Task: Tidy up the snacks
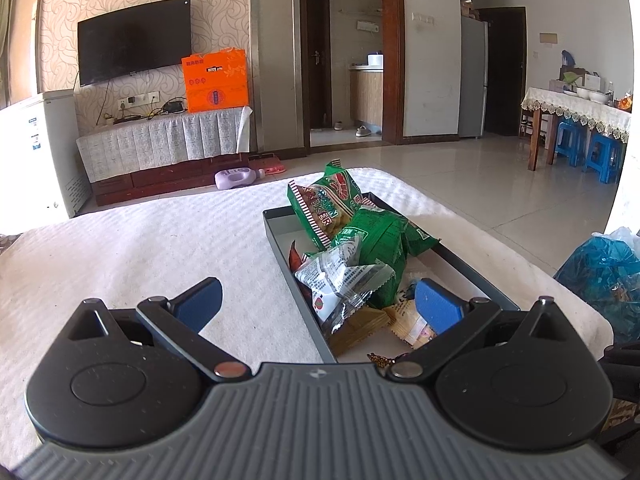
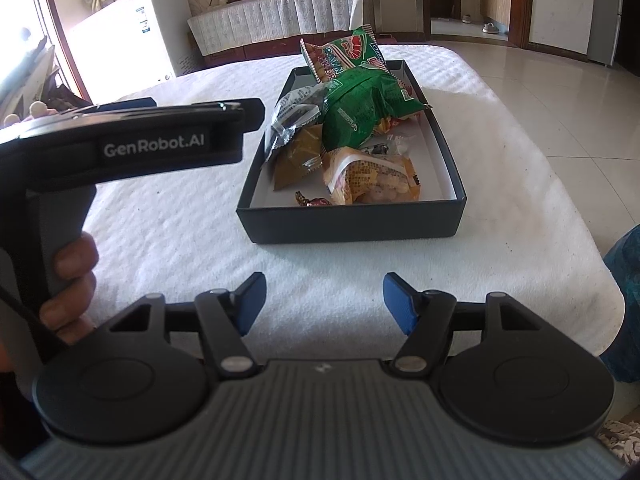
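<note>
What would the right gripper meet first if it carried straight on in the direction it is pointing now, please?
Probably the near wall of the dark box. The right gripper is open and empty over the white cloth, aimed at that wall. If held high enough, it could pass over and reach the orange snack packet first; height is unclear.

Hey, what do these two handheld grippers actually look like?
Both match: the left gripper and right gripper have blue fingertip pads, black linkage arms with silver pivots, round black discs and a ribbed grey body. The left one's handle reads GenRobot.AI in white.
</note>
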{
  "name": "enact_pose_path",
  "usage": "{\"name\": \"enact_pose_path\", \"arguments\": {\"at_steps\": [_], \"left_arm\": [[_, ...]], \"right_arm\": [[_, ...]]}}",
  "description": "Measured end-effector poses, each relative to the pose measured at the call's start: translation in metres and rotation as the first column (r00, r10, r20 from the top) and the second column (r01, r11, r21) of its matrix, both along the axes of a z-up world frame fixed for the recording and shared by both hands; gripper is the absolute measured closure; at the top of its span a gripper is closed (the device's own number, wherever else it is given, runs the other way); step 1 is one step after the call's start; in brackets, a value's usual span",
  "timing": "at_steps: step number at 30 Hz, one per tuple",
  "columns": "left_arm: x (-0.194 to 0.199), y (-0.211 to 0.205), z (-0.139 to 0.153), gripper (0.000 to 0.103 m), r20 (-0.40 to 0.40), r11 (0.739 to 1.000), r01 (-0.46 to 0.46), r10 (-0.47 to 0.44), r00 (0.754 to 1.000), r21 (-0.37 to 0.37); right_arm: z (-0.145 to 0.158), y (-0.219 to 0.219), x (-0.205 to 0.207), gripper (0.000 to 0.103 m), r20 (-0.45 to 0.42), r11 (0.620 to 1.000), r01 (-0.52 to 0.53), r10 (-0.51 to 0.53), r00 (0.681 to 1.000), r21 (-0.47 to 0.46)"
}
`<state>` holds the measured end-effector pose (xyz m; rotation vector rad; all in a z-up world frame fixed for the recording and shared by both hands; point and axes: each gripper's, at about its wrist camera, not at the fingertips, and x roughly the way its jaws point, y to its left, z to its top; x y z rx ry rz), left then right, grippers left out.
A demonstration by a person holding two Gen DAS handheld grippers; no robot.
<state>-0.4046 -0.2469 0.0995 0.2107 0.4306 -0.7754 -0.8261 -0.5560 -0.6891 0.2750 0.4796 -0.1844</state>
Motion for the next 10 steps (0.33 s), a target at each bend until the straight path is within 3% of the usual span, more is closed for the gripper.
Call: {"name": "enact_pose_path", "arguments": {"at_steps": [10], "left_arm": [[0.0017,0.0015,-0.0001,0.000,-0.015,1.000,-0.002,0.002,1.000,-0.009]], "right_arm": [[-0.0019,0.0006,0.0010,0.036,-0.007,1.000,-0.002,0.002,1.000,0.000]]}}
